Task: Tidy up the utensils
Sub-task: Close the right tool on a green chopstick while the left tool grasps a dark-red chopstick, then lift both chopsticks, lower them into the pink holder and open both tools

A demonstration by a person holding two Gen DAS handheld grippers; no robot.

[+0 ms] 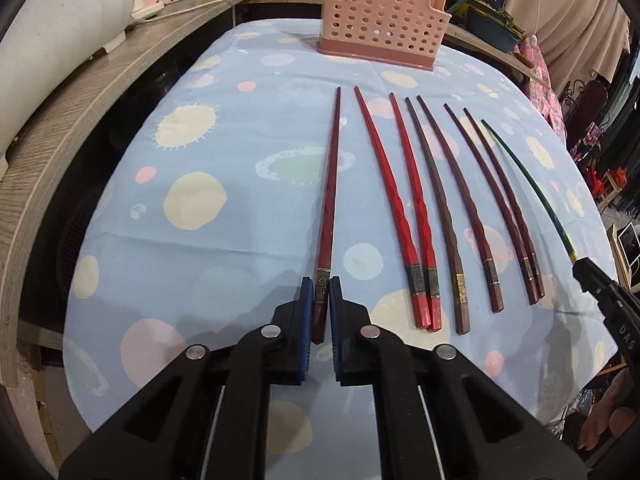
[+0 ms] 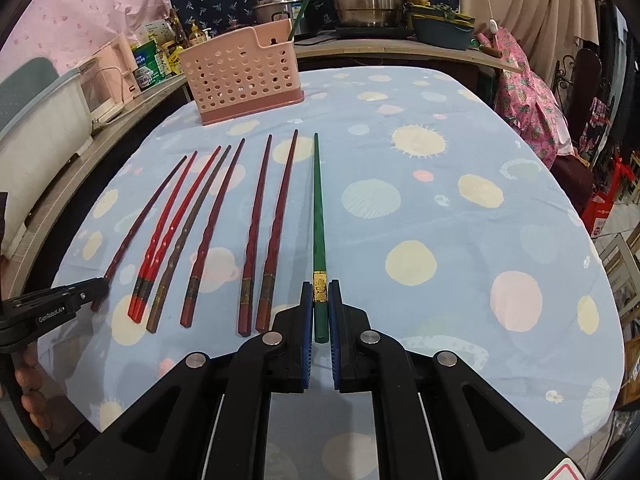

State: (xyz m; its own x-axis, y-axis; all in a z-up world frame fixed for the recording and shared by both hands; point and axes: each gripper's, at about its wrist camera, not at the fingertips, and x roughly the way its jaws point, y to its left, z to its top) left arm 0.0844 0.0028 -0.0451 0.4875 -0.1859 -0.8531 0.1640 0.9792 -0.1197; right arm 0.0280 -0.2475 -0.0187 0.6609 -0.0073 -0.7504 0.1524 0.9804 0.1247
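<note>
Left wrist view shows the left gripper (image 1: 320, 298) with its jaws clamped on the thick end of a dark red chopstick (image 1: 329, 196), leftmost in a row on the cloth-covered surface (image 1: 192, 220). Opposite, the right gripper (image 2: 320, 300) pinches the green chopstick (image 2: 319, 220) at its gold band, probably to carry both to the pink basket (image 1: 380, 16) behind.

1. Left gripper (image 1: 321, 286) clamped on dark red chopstick (image 1: 329, 196), blue pads pressing its banded handle end.
2. Seven more chopsticks fanned rightward on the spotted blue tabletop (image 1: 208, 240).
3. Green chopstick (image 1: 532, 188) farthest right, handle end at right gripper (image 1: 580, 266).
4. Pink perforated holder (image 1: 380, 20) upright at far edge.
</note>
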